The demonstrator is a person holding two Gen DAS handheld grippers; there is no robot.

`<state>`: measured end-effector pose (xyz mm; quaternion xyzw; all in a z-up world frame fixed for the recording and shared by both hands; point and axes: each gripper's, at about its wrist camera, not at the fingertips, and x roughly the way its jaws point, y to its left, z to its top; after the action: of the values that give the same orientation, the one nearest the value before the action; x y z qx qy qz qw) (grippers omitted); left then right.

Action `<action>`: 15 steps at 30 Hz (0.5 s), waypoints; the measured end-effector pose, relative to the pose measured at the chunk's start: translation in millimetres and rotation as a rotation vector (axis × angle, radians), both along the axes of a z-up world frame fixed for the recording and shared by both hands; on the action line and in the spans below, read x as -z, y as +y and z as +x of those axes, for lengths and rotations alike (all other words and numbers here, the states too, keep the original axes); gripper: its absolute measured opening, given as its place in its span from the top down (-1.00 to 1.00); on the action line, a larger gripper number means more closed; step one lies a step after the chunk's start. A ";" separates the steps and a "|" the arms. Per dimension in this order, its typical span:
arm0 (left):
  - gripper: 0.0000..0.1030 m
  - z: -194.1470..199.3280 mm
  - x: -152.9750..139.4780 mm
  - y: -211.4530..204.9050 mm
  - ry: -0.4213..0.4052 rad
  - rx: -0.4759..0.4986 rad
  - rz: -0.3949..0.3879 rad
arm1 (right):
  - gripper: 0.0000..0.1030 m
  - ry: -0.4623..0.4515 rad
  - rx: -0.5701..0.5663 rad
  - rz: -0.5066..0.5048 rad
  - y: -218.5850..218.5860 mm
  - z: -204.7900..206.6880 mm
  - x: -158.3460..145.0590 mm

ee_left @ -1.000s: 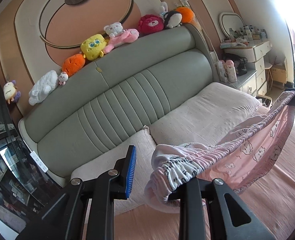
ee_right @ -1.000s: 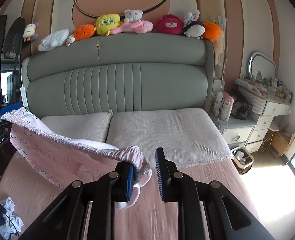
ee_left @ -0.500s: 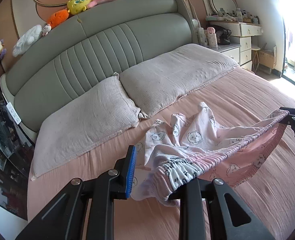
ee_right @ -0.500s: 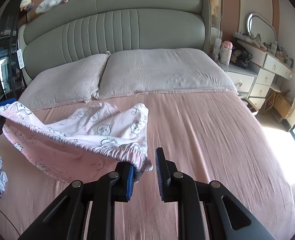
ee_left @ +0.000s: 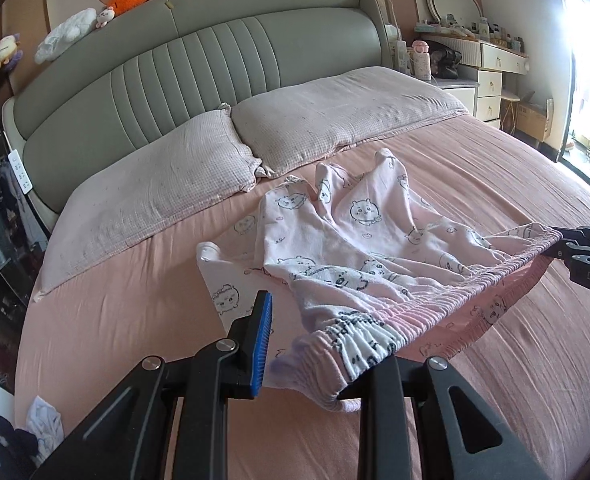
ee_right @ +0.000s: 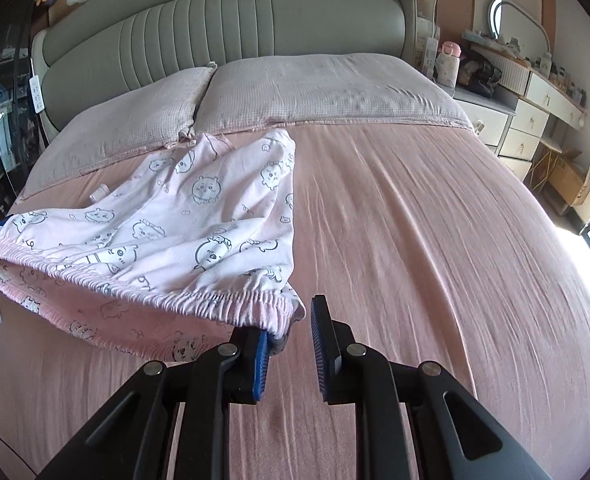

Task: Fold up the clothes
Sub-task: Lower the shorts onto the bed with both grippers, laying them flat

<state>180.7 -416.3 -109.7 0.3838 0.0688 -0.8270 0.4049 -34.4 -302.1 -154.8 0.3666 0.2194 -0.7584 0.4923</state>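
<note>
In the centre of both views, the pink shorts [ee_left: 359,232] are lying partly on the pink bed sheet [ee_right: 435,220], waistband stretched above it. The left gripper [ee_left: 319,344] and right gripper [ee_right: 291,340] are each clamping a waistband end. Grey pillows [ee_left: 335,116] are lying above.

Two pillows [ee_left: 167,176], one pink shorts [ee_left: 359,240], two claws [ee_left: 323,344].

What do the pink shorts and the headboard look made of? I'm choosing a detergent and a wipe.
Pink shorts: probably soft matte cotton; it drapes limply, with a gathered elastic waistband. Headboard: probably grey leather or faux leather; smooth, slightly shiny, with stitched channels.
</note>
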 end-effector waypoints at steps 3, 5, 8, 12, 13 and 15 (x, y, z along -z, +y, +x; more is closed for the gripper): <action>0.58 -0.1 14.7 8.0 -0.013 -0.015 0.031 | 0.67 -0.012 0.003 0.016 4.7 -1.3 10.9; 0.58 0.7 25.0 14.0 -0.015 -0.023 0.051 | 0.67 -0.029 0.012 0.024 7.6 -3.8 17.8; 0.58 3.8 42.2 22.5 -0.013 -0.036 0.072 | 0.67 -0.047 0.022 0.037 10.4 -6.7 27.8; 0.31 10.4 62.0 28.4 0.013 -0.065 0.094 | 0.67 0.001 0.024 0.082 12.0 -2.8 41.8; 0.19 11.9 65.9 27.2 0.016 -0.082 0.101 | 0.67 0.013 0.023 0.093 12.0 -1.8 44.7; -0.35 15.8 72.0 23.5 0.013 -0.112 0.115 | 0.67 0.009 0.014 0.099 11.9 -1.6 46.3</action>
<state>196.5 -392.8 -181.7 0.3966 0.1402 -0.8004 0.4271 -36.0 -290.2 -201.1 0.3885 0.2565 -0.7516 0.4673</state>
